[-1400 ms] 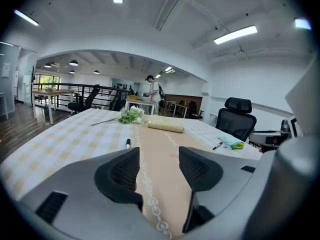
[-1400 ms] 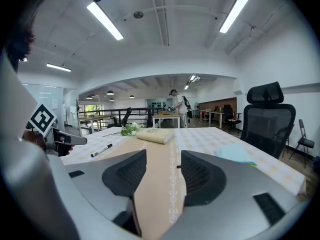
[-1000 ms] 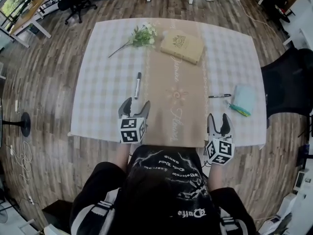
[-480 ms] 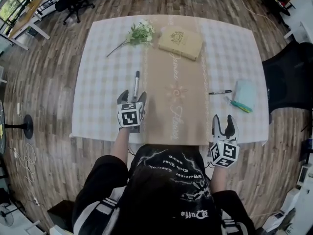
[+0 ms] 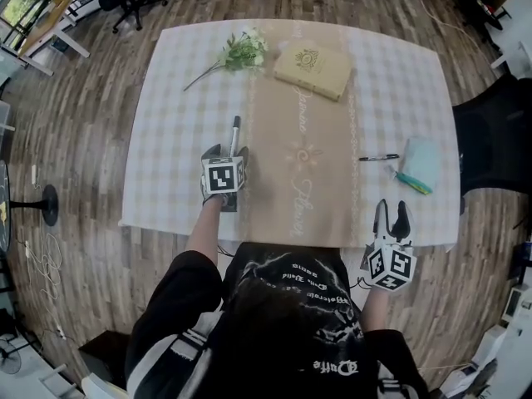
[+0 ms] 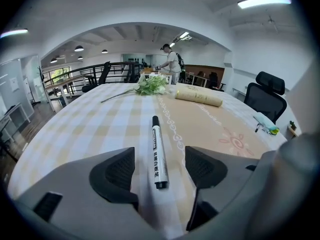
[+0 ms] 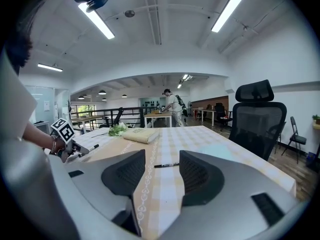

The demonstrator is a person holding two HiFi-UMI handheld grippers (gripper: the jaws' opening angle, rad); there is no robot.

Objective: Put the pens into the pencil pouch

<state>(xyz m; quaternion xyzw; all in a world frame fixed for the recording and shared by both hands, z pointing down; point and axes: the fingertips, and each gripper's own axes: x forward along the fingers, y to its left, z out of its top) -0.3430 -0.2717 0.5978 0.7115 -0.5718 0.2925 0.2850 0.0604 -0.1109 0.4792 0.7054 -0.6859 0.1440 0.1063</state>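
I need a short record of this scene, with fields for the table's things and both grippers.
left gripper: open, over the marker
marker: lies on the cloth between the jaws, not pressed
right gripper: open, jaws just closed a little, nothing between them, at the cloth's near edge
pen: black, left of pouch
pouch: right side, green pen at its near edge
far side: flowers, book

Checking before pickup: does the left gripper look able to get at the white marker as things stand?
Probably yes: the left gripper is open, the white marker lies with its near end between the jaws, untouched, and nothing blocks it.
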